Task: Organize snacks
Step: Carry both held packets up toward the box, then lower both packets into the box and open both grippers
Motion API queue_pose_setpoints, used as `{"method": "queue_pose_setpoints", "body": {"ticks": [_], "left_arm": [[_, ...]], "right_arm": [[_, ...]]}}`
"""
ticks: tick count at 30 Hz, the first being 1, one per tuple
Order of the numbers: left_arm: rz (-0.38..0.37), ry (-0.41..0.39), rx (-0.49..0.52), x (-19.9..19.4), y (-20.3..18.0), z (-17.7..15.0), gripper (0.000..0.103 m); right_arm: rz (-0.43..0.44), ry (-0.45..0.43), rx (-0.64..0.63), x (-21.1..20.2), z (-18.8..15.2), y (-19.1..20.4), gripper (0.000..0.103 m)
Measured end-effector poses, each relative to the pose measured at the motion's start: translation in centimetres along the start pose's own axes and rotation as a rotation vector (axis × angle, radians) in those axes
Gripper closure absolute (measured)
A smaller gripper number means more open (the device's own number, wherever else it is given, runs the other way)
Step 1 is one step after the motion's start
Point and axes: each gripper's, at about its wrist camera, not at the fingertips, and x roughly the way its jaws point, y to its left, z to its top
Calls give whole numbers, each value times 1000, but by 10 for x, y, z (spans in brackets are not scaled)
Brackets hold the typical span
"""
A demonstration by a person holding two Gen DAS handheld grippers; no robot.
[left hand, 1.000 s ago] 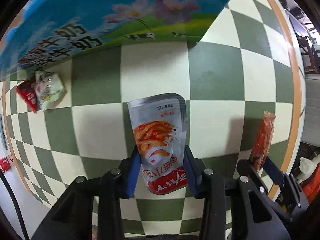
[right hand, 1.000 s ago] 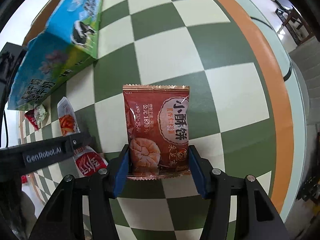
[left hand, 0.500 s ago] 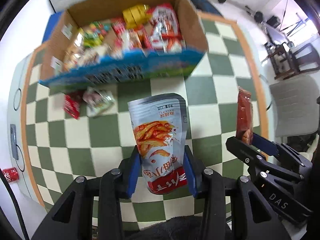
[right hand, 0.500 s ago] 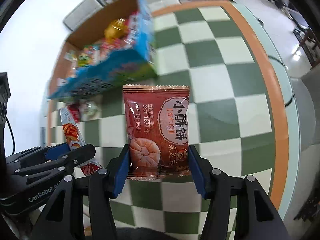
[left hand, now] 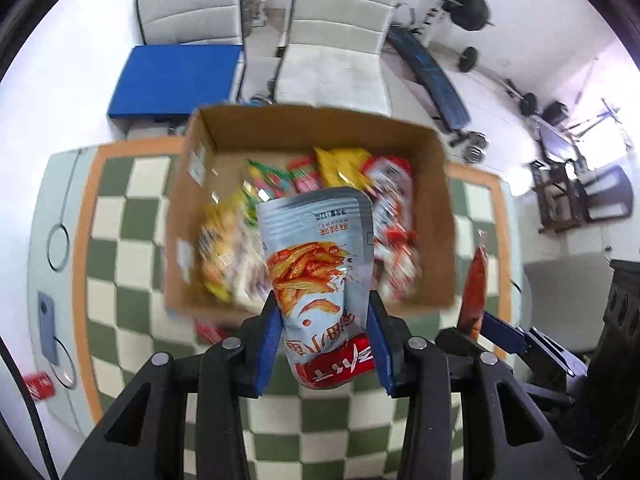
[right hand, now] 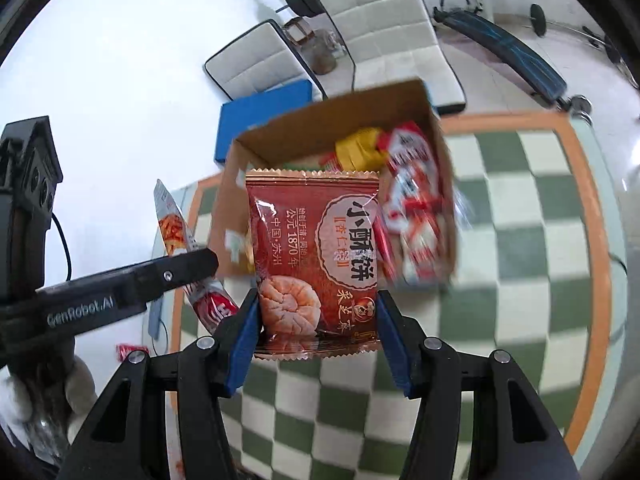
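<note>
Pastry packet (right hand: 316, 256) reading "1870", "GenRobot.AI" on left gripper (right hand: 188, 276)

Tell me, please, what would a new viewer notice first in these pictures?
Two snack packs fill the near middle of each view: a silver pouch pinched in the left gripper, and a red-brown packet in the right gripper. Behind them, an open box of mixed snacks stands on the green-and-white checked table.

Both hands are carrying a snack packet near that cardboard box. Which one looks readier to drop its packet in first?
Left, probably. The left tool holds its silver packet over the box opening; the right tool's red packet sits nearer its left wall.
</note>
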Motion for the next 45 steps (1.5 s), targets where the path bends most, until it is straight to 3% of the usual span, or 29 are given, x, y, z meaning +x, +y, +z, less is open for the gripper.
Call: {"method": "queue_pose_setpoints", "body": {"ticks": [4,10,18,20,21,23,26,28,36,39,45], "left_arm": [[24,66,-12,28,28,59,66],[51,160,-26,66,59,122,65],[111,227,-13,96,74,151,61],[78,252,-10,103,76,154,59],[78,267,-4,106,77,155,56],[79,267,-3,109,79,156,56],[73,259,-11,110,82,157,55],[54,261,-23,109,85,157,45],[6,197,-38,88,85,146,42],[11,126,-30,65,81,134,42],[135,-136,11,-8,75,73,42]], "right_arm": [[7,39,1,43,55,17,44],[-7,121,14,117,119,39,44],[-42,216,19,183,145,53,44],[-59,251,23,195,147,55,42],[-68,273,26,202,149,56,40],[-86,277,22,207,152,58,18],[-127,250,9,208,158,63,18],[-128,240,12,206,160,64,18],[-174,212,-18,189,159,66,18],[-181,175,-29,170,151,67,17],[-145,91,-36,121,118,68,15]]}}
